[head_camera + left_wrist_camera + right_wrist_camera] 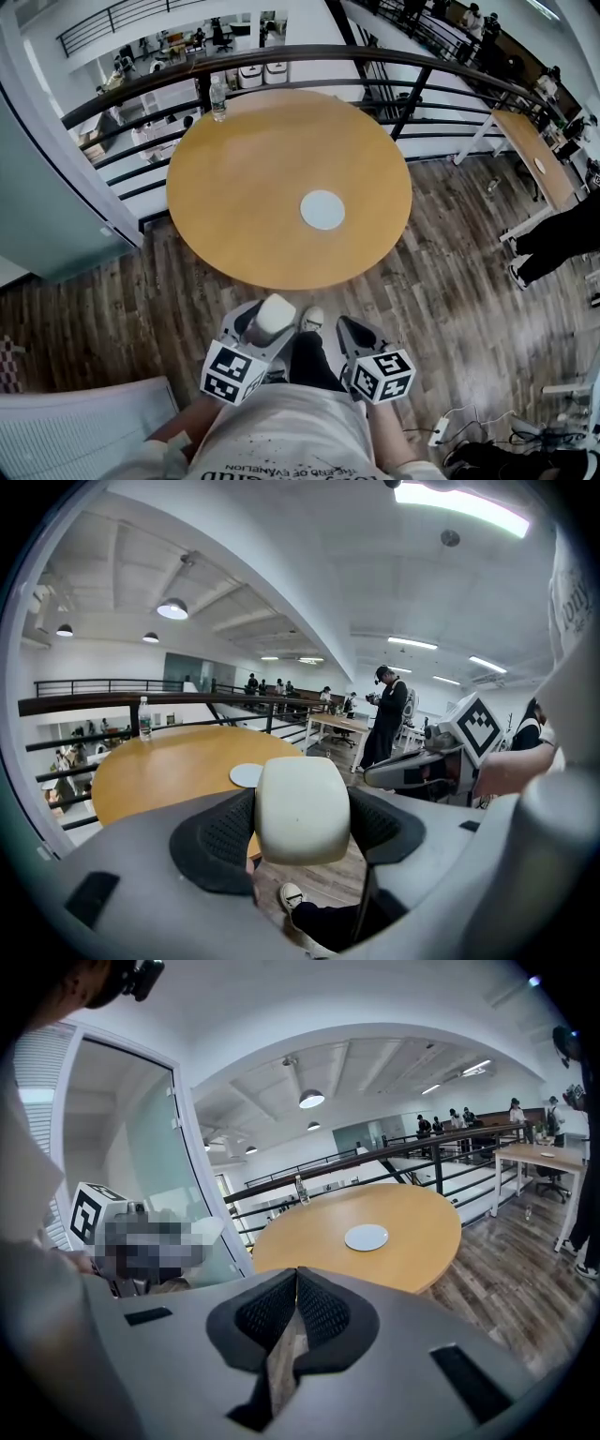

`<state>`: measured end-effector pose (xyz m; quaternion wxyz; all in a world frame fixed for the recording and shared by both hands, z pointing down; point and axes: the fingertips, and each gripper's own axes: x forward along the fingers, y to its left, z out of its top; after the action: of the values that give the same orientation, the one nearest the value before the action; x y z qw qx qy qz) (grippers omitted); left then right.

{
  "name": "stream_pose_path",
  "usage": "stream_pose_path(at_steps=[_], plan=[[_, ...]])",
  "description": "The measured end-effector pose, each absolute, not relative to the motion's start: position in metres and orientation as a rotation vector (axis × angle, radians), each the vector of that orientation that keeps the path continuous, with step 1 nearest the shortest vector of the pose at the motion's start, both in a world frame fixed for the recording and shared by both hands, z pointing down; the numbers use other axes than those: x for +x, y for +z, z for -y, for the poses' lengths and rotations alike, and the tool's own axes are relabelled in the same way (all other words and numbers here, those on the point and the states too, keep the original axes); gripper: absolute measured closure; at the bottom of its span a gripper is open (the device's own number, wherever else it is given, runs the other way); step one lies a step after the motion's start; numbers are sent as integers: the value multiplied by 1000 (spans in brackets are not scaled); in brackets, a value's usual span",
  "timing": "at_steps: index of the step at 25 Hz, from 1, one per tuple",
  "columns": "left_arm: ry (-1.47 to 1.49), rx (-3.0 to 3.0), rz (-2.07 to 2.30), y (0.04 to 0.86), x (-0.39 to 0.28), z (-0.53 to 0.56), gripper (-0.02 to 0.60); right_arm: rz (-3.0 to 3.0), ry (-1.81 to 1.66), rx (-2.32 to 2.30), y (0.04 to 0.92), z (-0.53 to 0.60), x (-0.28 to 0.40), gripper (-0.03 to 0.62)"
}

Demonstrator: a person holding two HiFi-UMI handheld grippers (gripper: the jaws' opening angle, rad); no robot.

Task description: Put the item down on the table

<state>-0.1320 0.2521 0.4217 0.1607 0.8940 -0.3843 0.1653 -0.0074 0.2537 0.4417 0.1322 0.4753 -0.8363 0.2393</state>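
Clamping the cream block [302, 803], left hand-held gripper [302, 829] hovers.

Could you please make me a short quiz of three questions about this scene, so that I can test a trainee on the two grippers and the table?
1. True or false: the right gripper holds the cream block.
2. What lies on the round table near its middle? A) a white disc B) a mug C) a book
3. Fill in: the bottle stands at the table's ____ edge, by the railing.

Key
1. False: the left gripper is shut on the cream block; the right gripper is shut and empty.
2. A
3. far
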Motion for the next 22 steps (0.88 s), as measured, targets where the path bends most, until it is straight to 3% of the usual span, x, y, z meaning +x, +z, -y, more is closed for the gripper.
stream_pose_path(at_steps=[22], plan=[[494, 2517, 1135, 428, -96, -116, 267, 2427, 626, 1361, 444, -108, 42, 569]])
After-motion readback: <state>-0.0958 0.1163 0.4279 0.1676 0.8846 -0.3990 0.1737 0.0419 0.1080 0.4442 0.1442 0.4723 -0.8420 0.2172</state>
